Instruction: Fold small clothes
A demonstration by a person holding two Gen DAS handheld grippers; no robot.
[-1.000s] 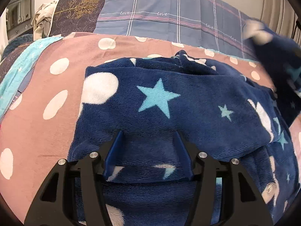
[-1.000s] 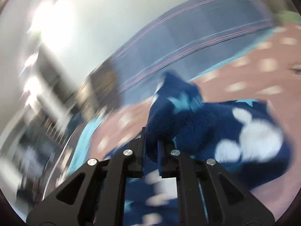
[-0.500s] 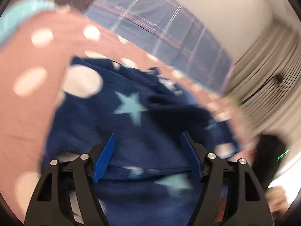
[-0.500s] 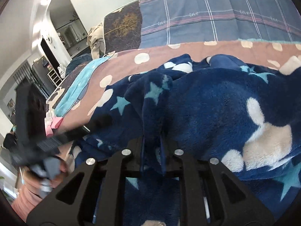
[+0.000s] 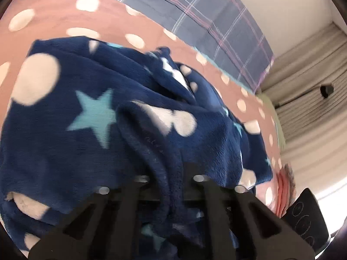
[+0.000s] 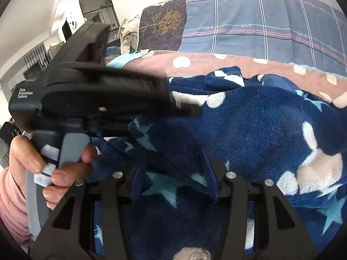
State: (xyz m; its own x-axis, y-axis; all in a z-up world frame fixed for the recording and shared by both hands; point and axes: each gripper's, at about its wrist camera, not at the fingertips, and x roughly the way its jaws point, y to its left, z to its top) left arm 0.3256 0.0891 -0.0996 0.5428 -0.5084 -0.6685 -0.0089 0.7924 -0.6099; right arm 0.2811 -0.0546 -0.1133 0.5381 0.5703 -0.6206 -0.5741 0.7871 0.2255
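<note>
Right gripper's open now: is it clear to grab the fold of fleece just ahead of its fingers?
Probably yes. The right gripper is open over the fleece, with the fold right ahead. The left gripper crosses above, pinching the fleece, so go in low.

Ahead of the left gripper point(image 5: 169, 171), black and blurred, a navy fleece garment point(image 5: 65, 140) carries light-blue stars and cream dots and mouse-head shapes. Beyond it lies a dusty-pink blanket point(image 5: 54, 2) with cream polka dots, and farther out a slate-blue plaid cover point(image 5: 216, 21) lined in pink and white. Right of the tool hang beige curtains point(image 5: 308, 69). The right gripper point(image 6: 173, 169) is black with what look like dark-blue finger pads. To its left a hand point(image 6: 43, 164) in a pink sleeve holds a grey handle. Far ahead sits a dark cushion point(image 6: 162, 23) with a golden tree print.
</note>
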